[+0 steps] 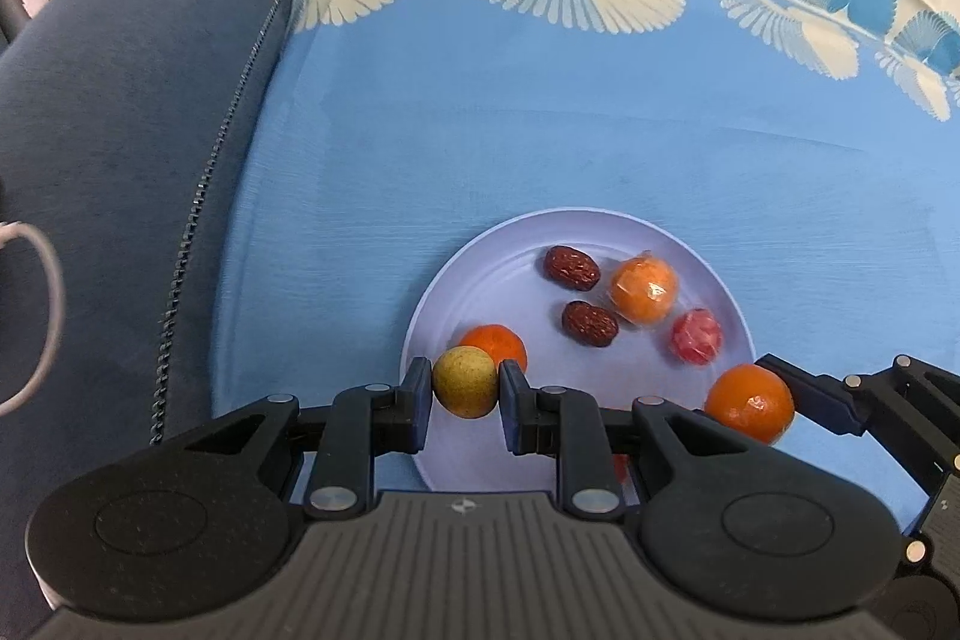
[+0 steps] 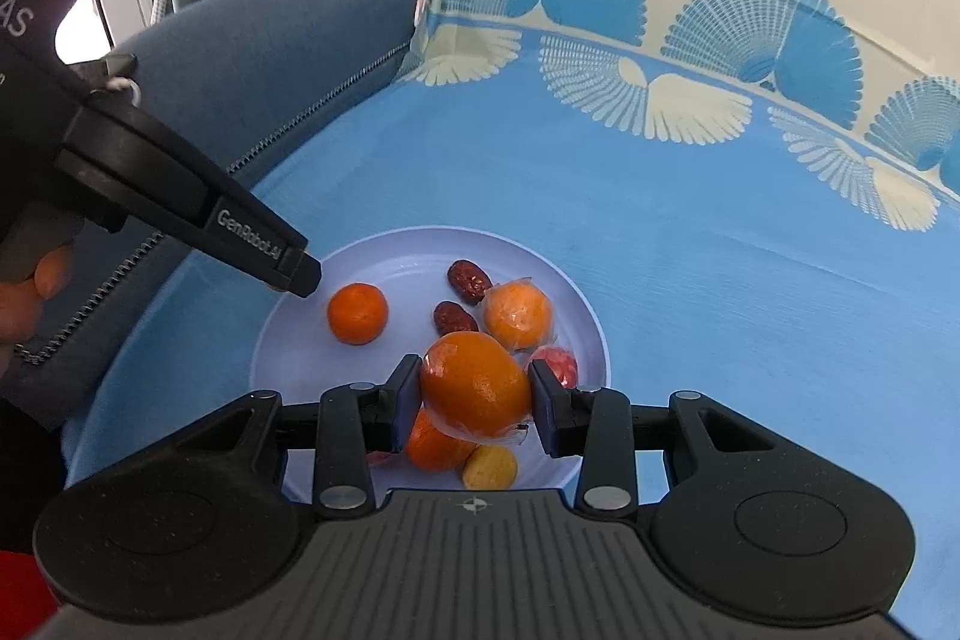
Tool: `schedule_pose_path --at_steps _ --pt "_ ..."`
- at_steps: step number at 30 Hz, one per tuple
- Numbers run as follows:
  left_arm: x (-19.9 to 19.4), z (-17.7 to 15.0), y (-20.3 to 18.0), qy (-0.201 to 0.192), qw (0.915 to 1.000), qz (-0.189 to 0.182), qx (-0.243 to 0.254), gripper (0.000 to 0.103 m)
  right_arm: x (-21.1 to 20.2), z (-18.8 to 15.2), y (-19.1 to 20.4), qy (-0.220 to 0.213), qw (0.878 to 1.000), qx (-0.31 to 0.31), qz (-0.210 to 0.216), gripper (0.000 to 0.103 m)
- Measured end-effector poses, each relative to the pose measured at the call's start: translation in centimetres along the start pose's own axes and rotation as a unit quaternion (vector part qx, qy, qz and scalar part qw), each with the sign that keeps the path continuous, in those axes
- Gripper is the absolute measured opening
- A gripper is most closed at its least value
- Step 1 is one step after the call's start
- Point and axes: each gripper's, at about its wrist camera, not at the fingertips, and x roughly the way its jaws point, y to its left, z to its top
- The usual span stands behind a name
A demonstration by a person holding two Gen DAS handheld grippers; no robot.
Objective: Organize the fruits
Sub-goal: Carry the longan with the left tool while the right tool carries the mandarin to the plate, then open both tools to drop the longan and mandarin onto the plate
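A light-blue cloth (image 1: 540, 148) with a cream fan-pattern border covers the work surface, and a grey-blue zipped cushion (image 1: 120, 130) lies along its left edge. A white plate (image 1: 708, 274) rests on the cloth and serves as the collection point for the fruit.

On the plate lie two dark red dates (image 1: 571, 268) (image 1: 590, 323), a plastic-wrapped orange (image 1: 644, 290), a wrapped pink-red fruit (image 1: 696, 335) and a bare mandarin (image 1: 495, 343). In the right wrist view a further orange fruit (image 2: 435, 445) and a small yellow fruit (image 2: 490, 466) show at the plate's near side.

The left gripper (image 1: 465, 393) is closed narrowly on a yellow-green round fruit (image 1: 465, 381), held at the near-left rim of the plate. The right gripper (image 2: 474, 394) clamps a larger wrapped orange (image 2: 474, 382) across its width, above the fruit at the near side of the plate.

The step in hand appears to be delivery: both fruits are carried and poised over the plate, not yet released. The next move probably calls for lowering each fruit onto a bare part of the plate, then parting the jaws. The right-hand orange hangs directly over other fruit, so a clear spot would need choosing; round fruit may roll toward the rim on release.
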Motion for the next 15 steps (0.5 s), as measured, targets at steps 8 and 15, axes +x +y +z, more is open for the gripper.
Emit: schedule_pose_path --at_steps 8,15 --pt "2.9 0.9 -0.3 0.011 0.9999 -0.005 0.010 0.058 3.2 0.4 -0.3 0.019 1.000 -0.011 0.005 0.042" --pt "0.5 -0.4 -0.8 -0.022 0.9993 0.011 0.027 0.103 1.9 0.6 0.4 0.000 0.999 -0.038 -0.019 0.095"
